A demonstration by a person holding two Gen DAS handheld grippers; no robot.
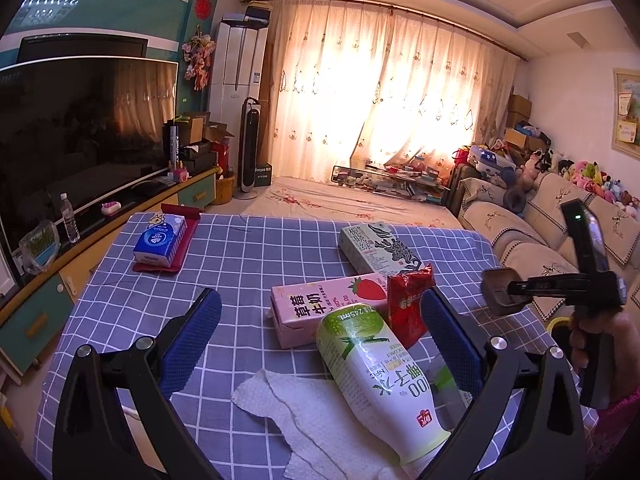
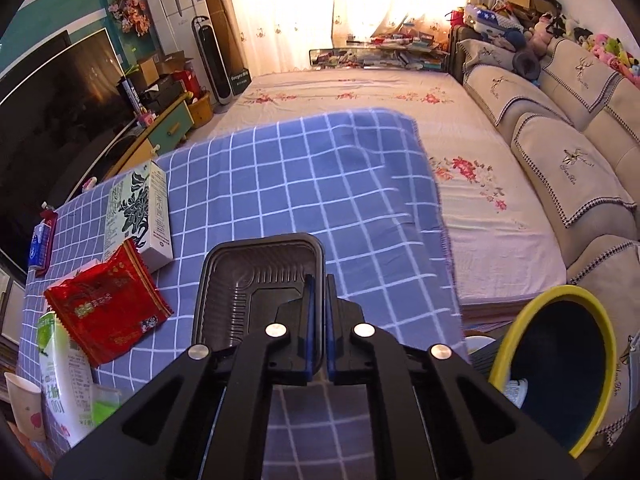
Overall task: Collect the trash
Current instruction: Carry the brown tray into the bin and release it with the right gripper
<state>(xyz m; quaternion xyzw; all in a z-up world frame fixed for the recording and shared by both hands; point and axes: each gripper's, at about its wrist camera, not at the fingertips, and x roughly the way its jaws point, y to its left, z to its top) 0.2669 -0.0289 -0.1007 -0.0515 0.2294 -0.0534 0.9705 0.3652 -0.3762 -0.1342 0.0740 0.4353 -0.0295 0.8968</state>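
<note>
My right gripper point(image 2: 318, 286) is shut on the right rim of a black plastic tray point(image 2: 248, 288), just above the blue checked cloth point(image 2: 304, 184). The left wrist view shows that tray point(image 1: 498, 292) at the right, clamped in the right gripper point(image 1: 520, 289). My left gripper point(image 1: 320, 320) is open above a lying white-and-green bottle point(image 1: 372, 376); its blue pads point(image 1: 196, 336) touch nothing. Beside the bottle lie a pink strawberry-milk carton point(image 1: 316, 306), a red wrapper point(image 1: 408, 300), a green-patterned carton point(image 1: 380, 248) and a crumpled paper towel point(image 1: 304, 420).
A yellow-rimmed bin point(image 2: 560, 368) stands off the table's right edge, beside the sofa point(image 2: 560, 152). A paper cup point(image 2: 26, 408) sits at the near left. A blue tissue pack point(image 1: 160, 240) lies on a red mat at the far left. A TV point(image 1: 80, 132) lines the left wall.
</note>
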